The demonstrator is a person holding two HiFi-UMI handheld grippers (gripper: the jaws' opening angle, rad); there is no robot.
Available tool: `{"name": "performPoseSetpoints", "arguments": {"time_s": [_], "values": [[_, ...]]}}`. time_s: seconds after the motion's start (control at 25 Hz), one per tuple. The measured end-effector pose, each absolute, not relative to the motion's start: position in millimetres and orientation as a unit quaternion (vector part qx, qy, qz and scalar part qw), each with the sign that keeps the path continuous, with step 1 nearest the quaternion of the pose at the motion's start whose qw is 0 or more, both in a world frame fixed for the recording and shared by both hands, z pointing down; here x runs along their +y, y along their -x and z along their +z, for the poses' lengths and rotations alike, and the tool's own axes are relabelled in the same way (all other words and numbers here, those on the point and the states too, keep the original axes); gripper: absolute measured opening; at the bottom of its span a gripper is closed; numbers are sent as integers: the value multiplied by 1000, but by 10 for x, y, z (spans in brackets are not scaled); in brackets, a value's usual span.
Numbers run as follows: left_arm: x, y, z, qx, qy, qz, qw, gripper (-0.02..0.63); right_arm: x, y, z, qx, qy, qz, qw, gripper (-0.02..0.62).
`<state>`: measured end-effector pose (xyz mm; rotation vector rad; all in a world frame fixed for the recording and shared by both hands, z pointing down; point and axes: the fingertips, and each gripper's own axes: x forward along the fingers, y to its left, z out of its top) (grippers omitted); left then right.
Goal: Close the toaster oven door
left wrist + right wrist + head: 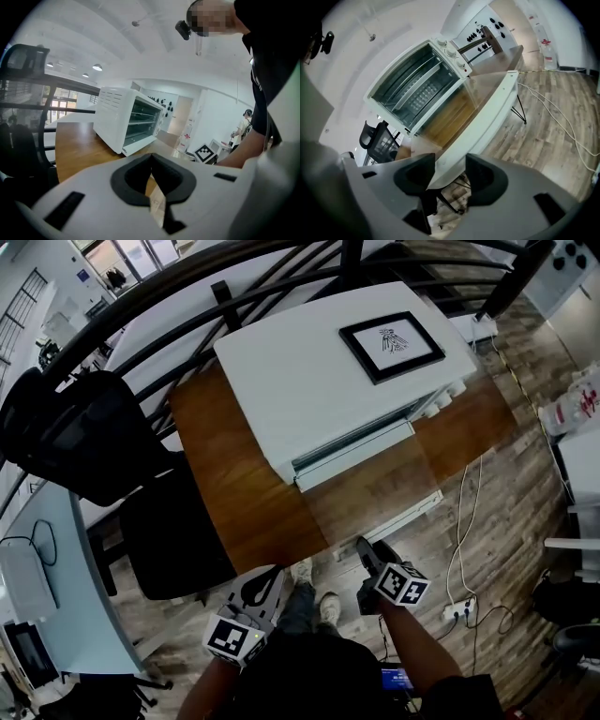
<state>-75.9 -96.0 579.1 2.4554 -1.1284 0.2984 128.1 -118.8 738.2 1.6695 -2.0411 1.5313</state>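
A: Oven pos?
B: White oven (328, 381) sits on wood worktop (225, 474), framed pic (391, 343) flat on its top. Glass door (375, 488) is dropped fully open and lying about level. Its white handle (405, 516) runs along the worktop's near edge, w/ floor (506, 549) just beyond.
A: R claw?
B: R claw (450, 176) has jaws wide apart, low at the door's near corner. End of the handle runs down betw. the pads. Can't see either pad pressing on it, so no grip.
A: L claw?
B: L claw (151, 164) is shut tight, jaws meeting, nothing betw. them. It's off the worktop's near edge, left of the door and well apart from the oven, facing the oven's front corner.
A: Oven inside?
B: R claw view looks straight in: wire rack (419, 93) visible, knobs (452, 54) on the panel beside the opening.
A: Else?
B: Black chair (84, 437) at worktop's left. Cables (464, 521) trail over the floor on the right.
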Motion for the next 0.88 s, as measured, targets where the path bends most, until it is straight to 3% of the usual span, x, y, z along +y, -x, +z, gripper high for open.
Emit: {"name": "performPoseSetpoints", "arguments": {"time_s": [0.44,0.88], "values": [[-1002,453,5848,-371,-898,113,209,11,-1161,-1288,6890,-704,-534,467,36,175],[-1048,104,5651,-327,-921,99,188,32,-1301,-1218,6233,-726,-526,442,-25,153]]}}
